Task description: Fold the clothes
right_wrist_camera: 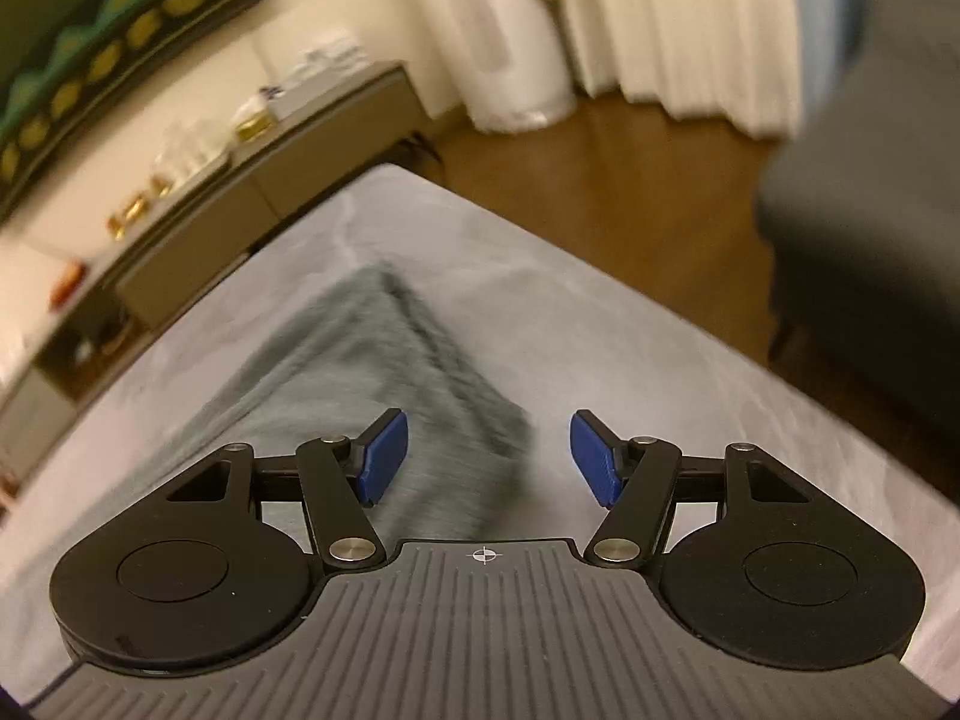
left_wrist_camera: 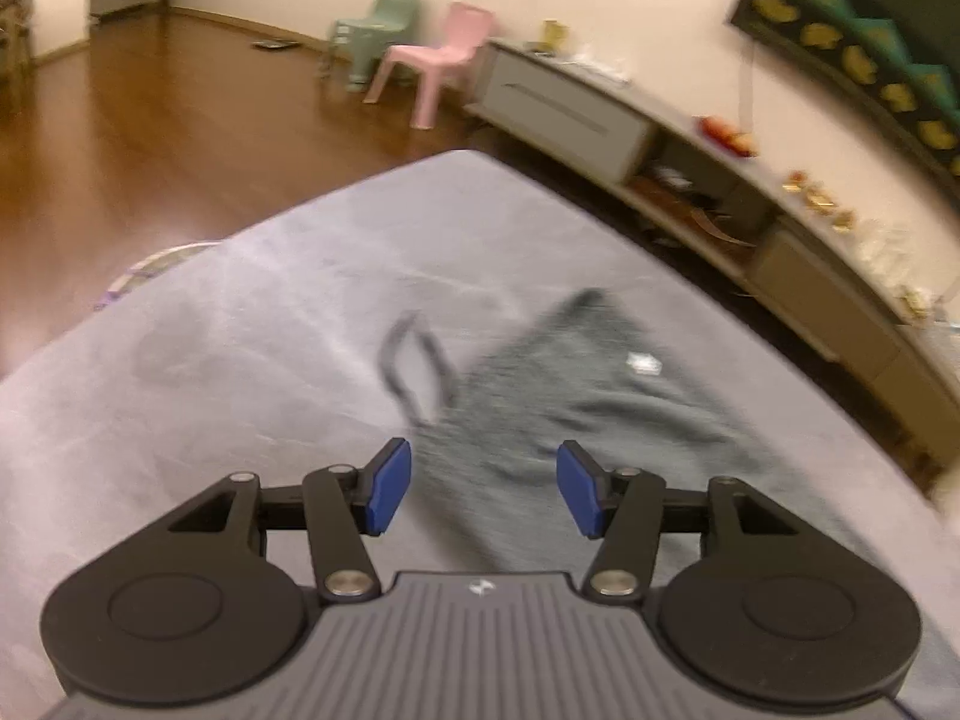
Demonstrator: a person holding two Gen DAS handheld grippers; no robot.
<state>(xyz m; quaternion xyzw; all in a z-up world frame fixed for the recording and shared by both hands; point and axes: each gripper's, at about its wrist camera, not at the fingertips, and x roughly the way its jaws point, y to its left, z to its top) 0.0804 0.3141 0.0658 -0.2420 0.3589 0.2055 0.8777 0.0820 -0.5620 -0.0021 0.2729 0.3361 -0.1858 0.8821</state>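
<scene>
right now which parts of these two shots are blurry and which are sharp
Left wrist view: the left hand-held gripper is sharp, while the grey garment and the pink chair are motion-smeared. Right wrist view: the right hand-held gripper is crisp, the garment is streaked, and the curtains are soft; fisheye bends both.

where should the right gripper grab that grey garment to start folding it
Take the grey garment at its near dark-banded corner, just ahead of the open right gripper. Come in low from the bare table side; that edge lies flat, free and unobstructed.
</scene>
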